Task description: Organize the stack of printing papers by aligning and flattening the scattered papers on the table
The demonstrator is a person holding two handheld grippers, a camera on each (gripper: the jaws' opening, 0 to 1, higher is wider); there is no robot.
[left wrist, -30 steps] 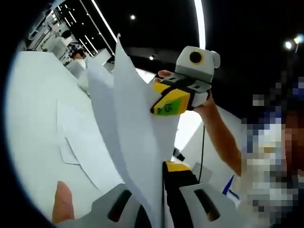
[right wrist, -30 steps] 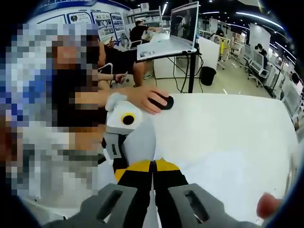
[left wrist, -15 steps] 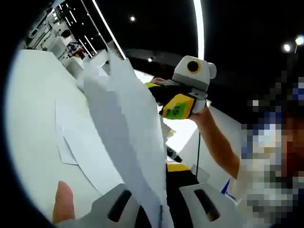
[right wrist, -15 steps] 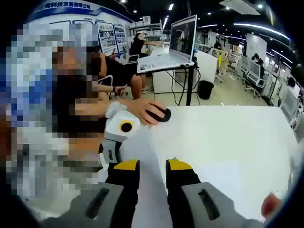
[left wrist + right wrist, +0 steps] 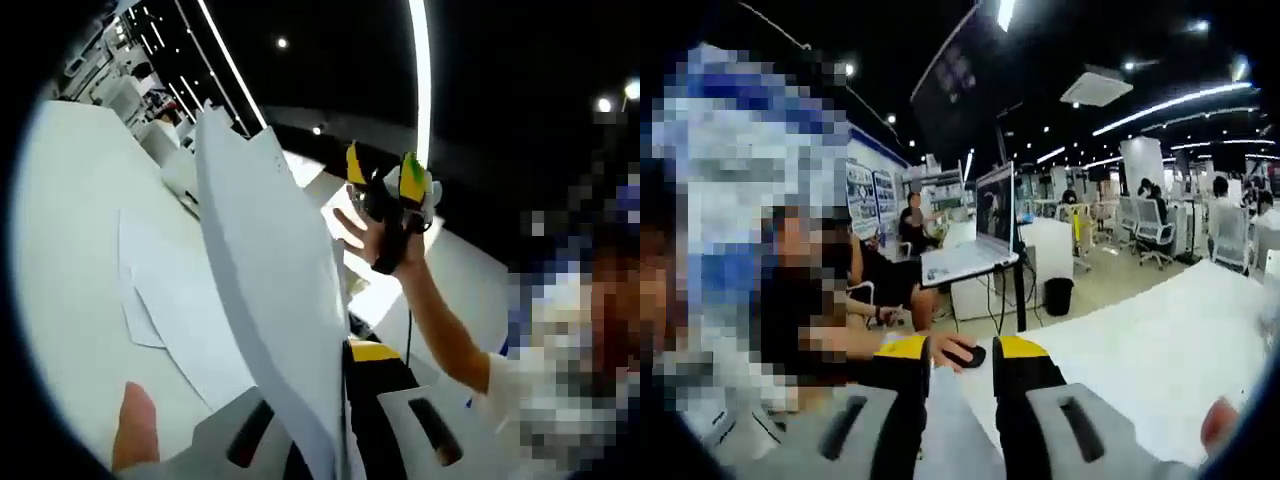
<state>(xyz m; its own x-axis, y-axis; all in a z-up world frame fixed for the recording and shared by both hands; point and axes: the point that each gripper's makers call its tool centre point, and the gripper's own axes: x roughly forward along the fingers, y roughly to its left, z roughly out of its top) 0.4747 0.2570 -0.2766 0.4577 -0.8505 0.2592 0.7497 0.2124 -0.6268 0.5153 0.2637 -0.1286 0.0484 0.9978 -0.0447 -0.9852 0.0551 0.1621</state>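
Observation:
A stack of white printing papers (image 5: 265, 270) stands nearly on edge in the left gripper view, rising from the bottom middle. My left gripper (image 5: 340, 385) is shut on its lower edge; one yellow-tipped jaw shows to the right of the sheets and the other is hidden behind them. More sheets (image 5: 165, 300) lie flat and skewed on the white table (image 5: 70, 230). My right gripper (image 5: 385, 180), held in a hand, hovers open beyond the stack and apart from it. In the right gripper view, my right gripper (image 5: 962, 365) stands open with nothing between its fingers.
Beyond the right gripper, a person's hand rests on a black mouse (image 5: 965, 355) at the edge of the white table (image 5: 1160, 345). A laptop (image 5: 980, 225) sits on a desk behind, with seated people, chairs and a bin around it.
My right gripper has let go of the papers, opened and drawn up and away from them. The left gripper still holds the stack, which now stands straighter.

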